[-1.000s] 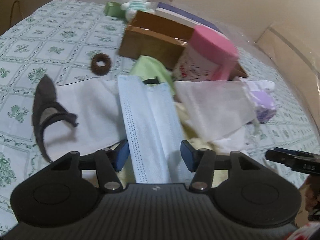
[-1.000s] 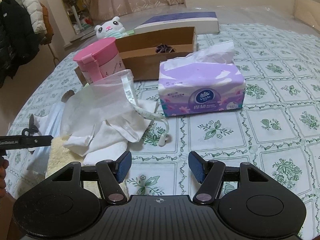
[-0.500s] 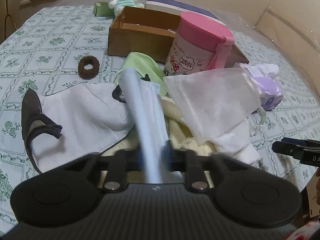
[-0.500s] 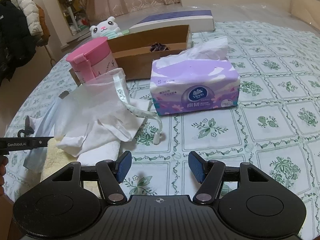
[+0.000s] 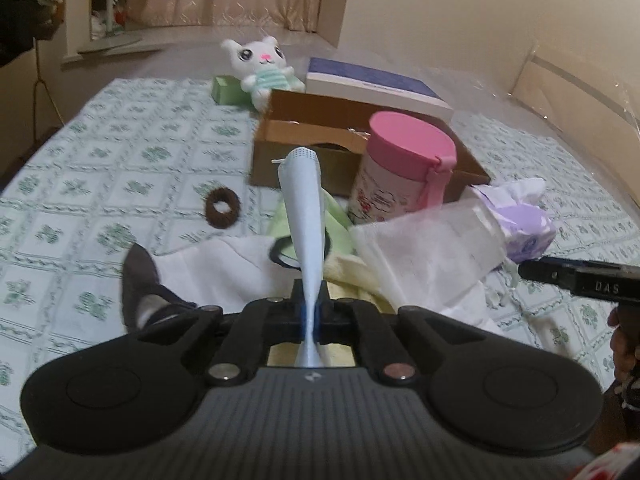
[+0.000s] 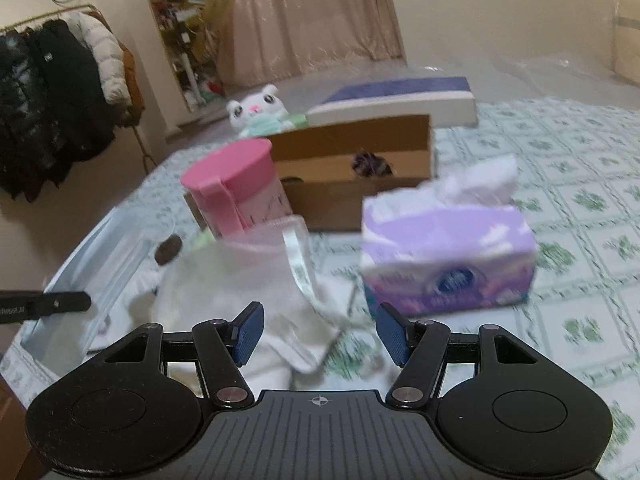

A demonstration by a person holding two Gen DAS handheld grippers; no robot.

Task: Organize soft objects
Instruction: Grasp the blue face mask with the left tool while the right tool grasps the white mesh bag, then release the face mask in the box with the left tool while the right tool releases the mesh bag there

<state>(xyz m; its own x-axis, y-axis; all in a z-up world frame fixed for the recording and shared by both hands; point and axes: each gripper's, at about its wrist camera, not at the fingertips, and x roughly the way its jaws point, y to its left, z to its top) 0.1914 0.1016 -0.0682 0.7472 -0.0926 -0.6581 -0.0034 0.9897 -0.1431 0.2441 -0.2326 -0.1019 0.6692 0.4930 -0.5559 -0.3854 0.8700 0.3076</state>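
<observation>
My left gripper is shut on a light blue face mask, which stands lifted above the pile of soft things. Under it lie a white cloth, a black mask, a green cloth, a yellow towel and a white mesh bag. A brown hair tie lies on the cloth-covered table. An open cardboard box stands behind. My right gripper is open and empty over the mesh bag, left of the purple tissue pack.
A pink-lidded cup stands against the box. A white plush cat, a green box and a flat blue-topped box are at the back. The box holds a dark scrunchie. A coat rack stands left.
My left gripper closed on the blue mask and raised it off the pile. My right gripper moved forward and left over the mesh bag, staying open.
</observation>
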